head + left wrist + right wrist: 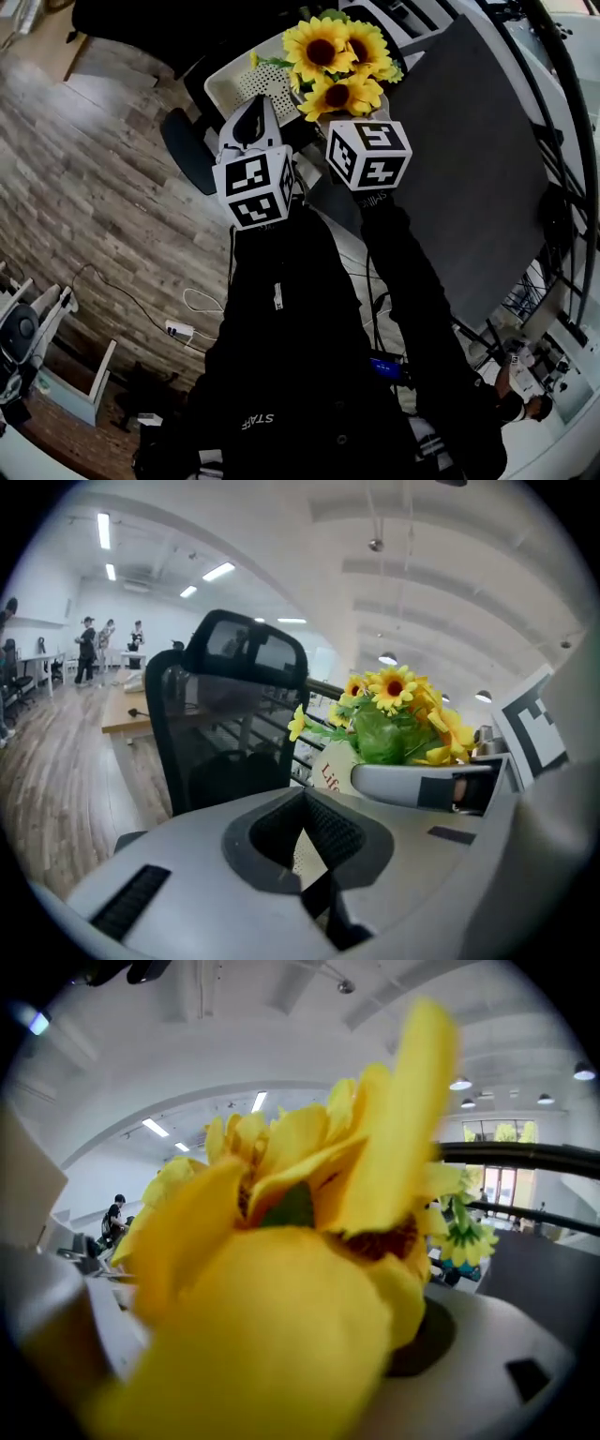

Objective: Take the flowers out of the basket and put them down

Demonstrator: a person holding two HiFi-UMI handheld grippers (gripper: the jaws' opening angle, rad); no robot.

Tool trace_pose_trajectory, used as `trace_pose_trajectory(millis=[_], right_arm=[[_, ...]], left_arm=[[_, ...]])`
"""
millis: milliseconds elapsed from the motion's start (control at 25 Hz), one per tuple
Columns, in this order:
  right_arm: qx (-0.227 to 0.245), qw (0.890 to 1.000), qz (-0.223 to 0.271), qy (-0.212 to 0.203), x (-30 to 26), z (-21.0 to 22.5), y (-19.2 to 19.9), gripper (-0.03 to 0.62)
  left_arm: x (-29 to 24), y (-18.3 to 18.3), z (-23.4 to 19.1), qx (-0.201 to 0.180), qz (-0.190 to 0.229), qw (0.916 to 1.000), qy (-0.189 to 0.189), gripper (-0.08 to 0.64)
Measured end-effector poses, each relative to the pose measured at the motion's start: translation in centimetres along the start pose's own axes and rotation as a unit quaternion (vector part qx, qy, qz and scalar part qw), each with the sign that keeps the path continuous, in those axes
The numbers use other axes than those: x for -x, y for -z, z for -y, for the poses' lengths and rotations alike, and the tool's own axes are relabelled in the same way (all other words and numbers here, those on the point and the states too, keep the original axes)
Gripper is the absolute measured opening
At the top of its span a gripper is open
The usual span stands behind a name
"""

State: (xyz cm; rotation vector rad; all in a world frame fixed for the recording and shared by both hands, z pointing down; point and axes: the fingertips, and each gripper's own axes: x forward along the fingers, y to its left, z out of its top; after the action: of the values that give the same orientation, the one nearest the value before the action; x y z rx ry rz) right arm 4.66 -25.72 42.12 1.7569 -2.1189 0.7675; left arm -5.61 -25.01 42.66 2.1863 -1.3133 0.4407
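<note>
While the left gripper (pixel 254 105) clamps its dark pads on a sliver of perforated white wall of the basket (pixel 246 86), a bunch of yellow artificial flowers (pixel 333 56) stands just off the tip of the right gripper (pixel 353 112), above the basket and at the edge of a dark grey table (pixel 469 141). Seen from the head view, both grippers reach forward side by side, their marker cubes facing the camera, over a wood-plank floor (pixel 84 187). In the left gripper view the jaws are drawn together to a narrow wedge on the basket's wall, and the flowers (pixel 398 714) rise with green leaves above a pale finger of the right gripper (pixel 422 785), beside a black mesh office chair (pixel 234 714). In the right gripper view blurred petals (pixel 281 1269) crowd against the lens and cover the jaws; the bunch sits between them, but how tightly they close cannot be told.
</note>
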Motion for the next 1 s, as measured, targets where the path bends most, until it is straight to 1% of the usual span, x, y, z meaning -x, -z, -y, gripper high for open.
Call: trace_pose_trajectory(millis=[160,280,480,680,1000], right_arm=[[-0.03,0.999,0.022,0.039,7.7,3.0,-1.0,0.471],[-0.041,0.997,0.026,0.067,11.2,4.0,-1.0,0.471],[-0.065,0.989,0.048,0.12,18.8,7.4,-0.6,0.471],[-0.083,0.977,0.084,0.178,25.3,9.6,-0.3,0.469],[-0.107,0.95,0.13,0.262,32.8,12.0,0.1,0.469]], left_arm=[[2.1,-1.1,6.2,-0.03,-0.001,0.9985,0.046,0.002],[3.1,-1.7,8.8,-0.042,0.0,0.9965,0.072,0.002],[5.0,-1.3,15.9,-0.079,-0.001,0.9894,0.122,0.002],[6.8,-0.1,22.2,-0.12,-0.007,0.975,0.186,0.002],[8.8,0.5,28.4,-0.174,-0.009,0.9491,0.262,0.003]])
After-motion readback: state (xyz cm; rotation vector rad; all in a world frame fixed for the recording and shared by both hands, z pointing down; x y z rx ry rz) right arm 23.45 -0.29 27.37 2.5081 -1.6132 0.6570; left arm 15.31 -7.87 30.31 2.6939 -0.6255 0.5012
